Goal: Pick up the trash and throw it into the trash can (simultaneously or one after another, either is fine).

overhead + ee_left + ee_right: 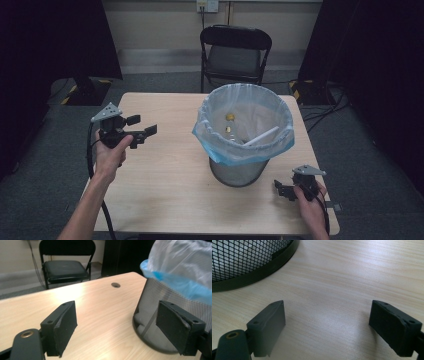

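A mesh bin (239,170) is standing upright on the table (165,195), right of centre and nearer the right edge than the left. Its long axis is running vertically and its mouth is pointing straight up. A clear bag with a blue hem (250,150) is lining it and folding over the rim. Inside, a small yellow piece (230,117) and a white strip (261,136) are lying in the bag; what they are cannot be told.

The left gripper (144,128) is hovering above the table near the left edge, held in the person's left hand (111,152). Its jaws are standing wide apart with nothing between them and are pointing rightward at the bin — well apart from it. In the left gripper view the bin's mesh wall (150,305) is showing behind the right-hand jaw, and a round hole (115,285) is showing in the tabletop beyond.

The right gripper (282,189) is sitting low by the near right corner, held in the right hand (312,205). Its jaws are also spread apart and empty, pointing leftward across the table. In the right gripper view the bin's dark base ring (262,270) is curving across the upper left, near the jaws but not touching — bare wood is lying between them.

A black folding chair (235,52) is standing on the floor beyond the far edge.
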A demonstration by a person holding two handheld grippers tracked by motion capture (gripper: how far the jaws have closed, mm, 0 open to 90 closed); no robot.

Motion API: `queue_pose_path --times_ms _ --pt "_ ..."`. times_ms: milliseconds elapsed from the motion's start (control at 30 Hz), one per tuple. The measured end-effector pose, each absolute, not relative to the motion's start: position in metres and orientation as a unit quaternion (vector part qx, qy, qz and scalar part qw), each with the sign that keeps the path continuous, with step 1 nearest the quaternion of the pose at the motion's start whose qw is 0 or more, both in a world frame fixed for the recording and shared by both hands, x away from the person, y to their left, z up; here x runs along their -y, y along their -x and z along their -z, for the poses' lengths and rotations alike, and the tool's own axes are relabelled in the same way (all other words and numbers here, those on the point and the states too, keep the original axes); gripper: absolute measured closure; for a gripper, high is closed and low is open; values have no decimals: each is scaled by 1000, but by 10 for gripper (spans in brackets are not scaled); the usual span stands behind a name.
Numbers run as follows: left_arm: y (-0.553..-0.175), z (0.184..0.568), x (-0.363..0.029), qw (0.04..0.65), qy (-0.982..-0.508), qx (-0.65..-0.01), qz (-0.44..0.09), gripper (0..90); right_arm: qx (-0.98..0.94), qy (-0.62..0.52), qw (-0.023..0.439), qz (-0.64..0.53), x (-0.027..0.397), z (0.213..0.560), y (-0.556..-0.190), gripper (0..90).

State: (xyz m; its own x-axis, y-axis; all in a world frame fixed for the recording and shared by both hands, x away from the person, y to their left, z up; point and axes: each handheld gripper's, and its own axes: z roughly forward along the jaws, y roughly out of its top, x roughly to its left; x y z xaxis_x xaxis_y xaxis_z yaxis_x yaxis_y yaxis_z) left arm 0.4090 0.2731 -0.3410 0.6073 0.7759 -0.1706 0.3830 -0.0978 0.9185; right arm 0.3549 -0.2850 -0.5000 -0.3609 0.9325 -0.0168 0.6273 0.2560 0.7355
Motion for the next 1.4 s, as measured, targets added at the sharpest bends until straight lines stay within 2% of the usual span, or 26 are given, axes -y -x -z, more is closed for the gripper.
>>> queue_pose_path --times_ms 533,933,1167,1400 --pt "-379 390 -306 501 -724 -440 -176 160 -757 -515 233 -327 285 500 -355 126" --pt "-363 437 -311 460 -747 -457 -145 159 -757 -515 233 -327 285 500 -355 126" --pt "-363 469 -306 413 -756 -487 -143 166 -757 -515 233 -327 285 500 -355 126" --pt "-360 489 -300 372 -779 -487 -134 166 -757 -515 233 -327 285 500 -355 125"
